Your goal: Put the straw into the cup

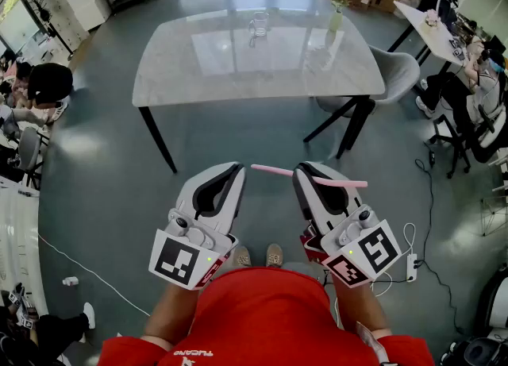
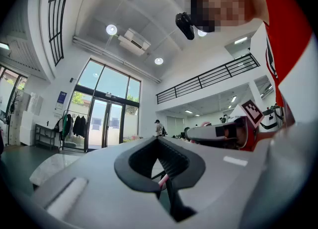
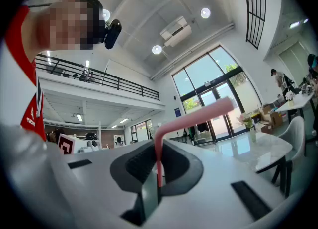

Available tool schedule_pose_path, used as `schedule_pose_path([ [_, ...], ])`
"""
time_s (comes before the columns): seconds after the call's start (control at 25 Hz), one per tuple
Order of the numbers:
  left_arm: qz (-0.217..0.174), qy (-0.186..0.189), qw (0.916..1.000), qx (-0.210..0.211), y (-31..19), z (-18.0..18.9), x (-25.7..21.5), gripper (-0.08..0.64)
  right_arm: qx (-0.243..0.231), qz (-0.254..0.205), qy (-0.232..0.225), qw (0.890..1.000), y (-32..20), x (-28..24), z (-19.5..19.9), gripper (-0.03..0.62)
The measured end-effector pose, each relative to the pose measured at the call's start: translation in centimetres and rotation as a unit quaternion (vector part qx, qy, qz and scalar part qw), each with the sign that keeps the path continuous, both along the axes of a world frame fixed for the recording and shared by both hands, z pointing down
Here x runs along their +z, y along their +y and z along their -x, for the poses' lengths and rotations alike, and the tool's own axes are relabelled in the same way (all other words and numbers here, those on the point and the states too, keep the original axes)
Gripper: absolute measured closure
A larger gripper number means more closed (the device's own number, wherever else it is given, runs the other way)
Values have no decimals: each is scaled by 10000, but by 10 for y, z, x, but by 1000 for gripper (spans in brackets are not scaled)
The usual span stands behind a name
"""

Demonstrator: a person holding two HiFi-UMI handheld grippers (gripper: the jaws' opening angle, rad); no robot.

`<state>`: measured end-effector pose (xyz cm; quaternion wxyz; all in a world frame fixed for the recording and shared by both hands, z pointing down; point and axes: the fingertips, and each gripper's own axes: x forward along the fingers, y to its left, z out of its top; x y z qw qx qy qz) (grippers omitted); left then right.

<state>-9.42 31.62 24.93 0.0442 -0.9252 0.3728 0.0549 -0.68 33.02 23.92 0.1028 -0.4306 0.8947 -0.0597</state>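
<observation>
A pink bendy straw (image 1: 270,171) lies crosswise in my right gripper (image 1: 304,172), which is shut on it just below the bend. In the right gripper view the straw (image 3: 194,116) rises from the pads of the right gripper (image 3: 158,148) and bends off to the right. My left gripper (image 1: 236,170) is beside it at the same height, shut with nothing in it; in its own view the left gripper (image 2: 161,146) shows closed tips. The clear glass cup (image 1: 259,23) stands far ahead on the marble table (image 1: 198,78), well away from both grippers.
A vase of flowers (image 1: 336,7) stands on the table's right side, a grey chair (image 1: 397,75) beside it. A power strip and cable (image 1: 411,265) lie on the floor at the right. People sit at desks at both edges. Open floor lies between me and the table.
</observation>
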Motion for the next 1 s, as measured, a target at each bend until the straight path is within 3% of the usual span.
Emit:
schedule_pose_path([
  [1.0, 80, 17, 9999, -103, -13, -3, 9, 555, 82, -60, -99, 9999, -11, -4, -14, 572],
])
